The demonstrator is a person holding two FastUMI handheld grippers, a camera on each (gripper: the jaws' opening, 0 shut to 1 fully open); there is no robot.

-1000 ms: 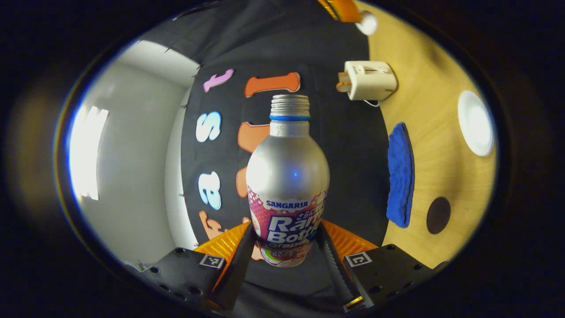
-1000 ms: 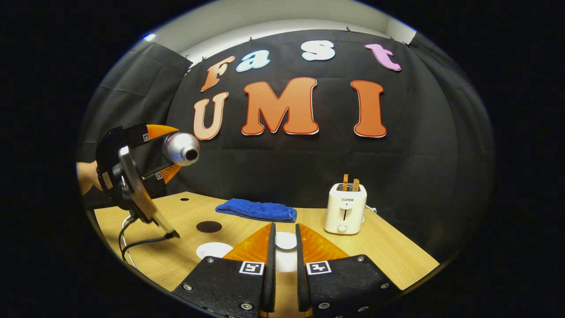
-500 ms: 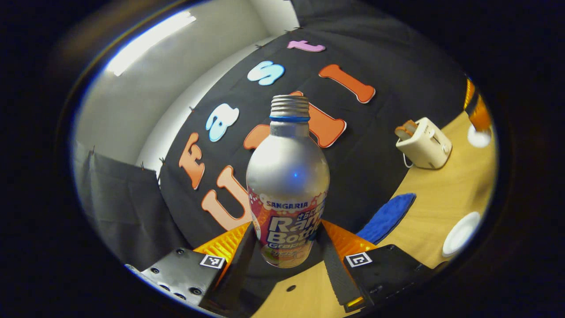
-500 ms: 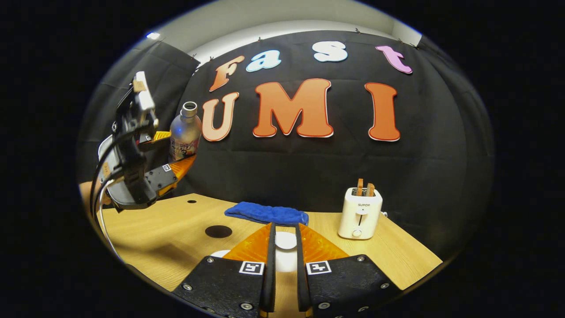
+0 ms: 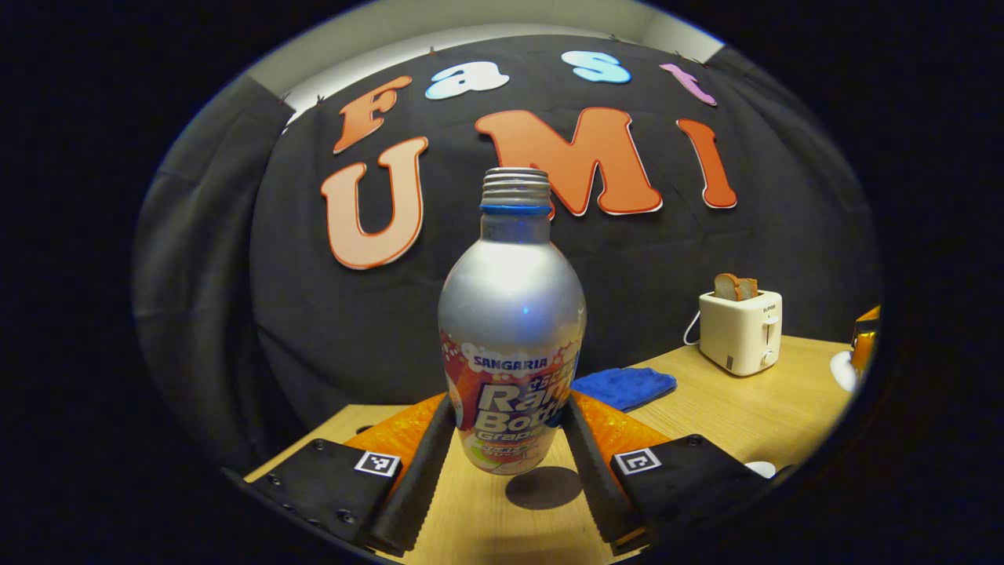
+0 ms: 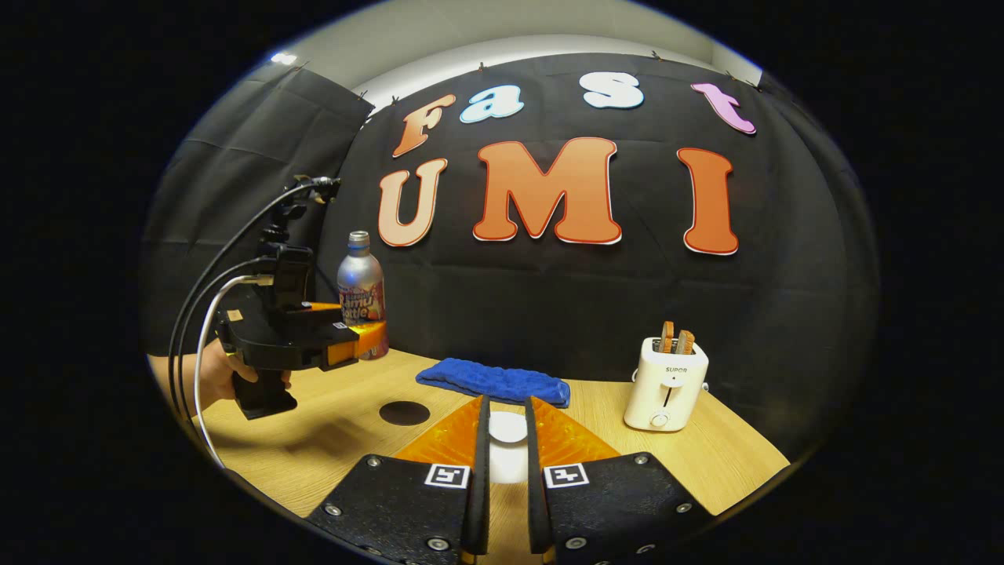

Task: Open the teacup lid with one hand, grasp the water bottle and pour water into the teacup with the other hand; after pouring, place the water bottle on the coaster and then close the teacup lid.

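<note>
The smooth, probably slippery water bottle [image 5: 511, 329] was pinched low by the left gripper [image 5: 510, 463], upright, coaster [image 5: 543, 487] at five o'clock; the lid [image 6: 507, 428] seemingly was clamped by the right gripper [image 6: 502, 471].

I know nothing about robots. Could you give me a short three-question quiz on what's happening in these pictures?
1. True or false: the water bottle in the left claw lies on its side.
2. In the right gripper view, what lies on the table between the dark round coaster and the toaster? A) a blue cloth B) a book C) a fruit bowl
3. Fill in: the right claw is shut on the white teacup ____.

Key: 1 false, the bottle is upright; 2 A; 3 lid.
</note>
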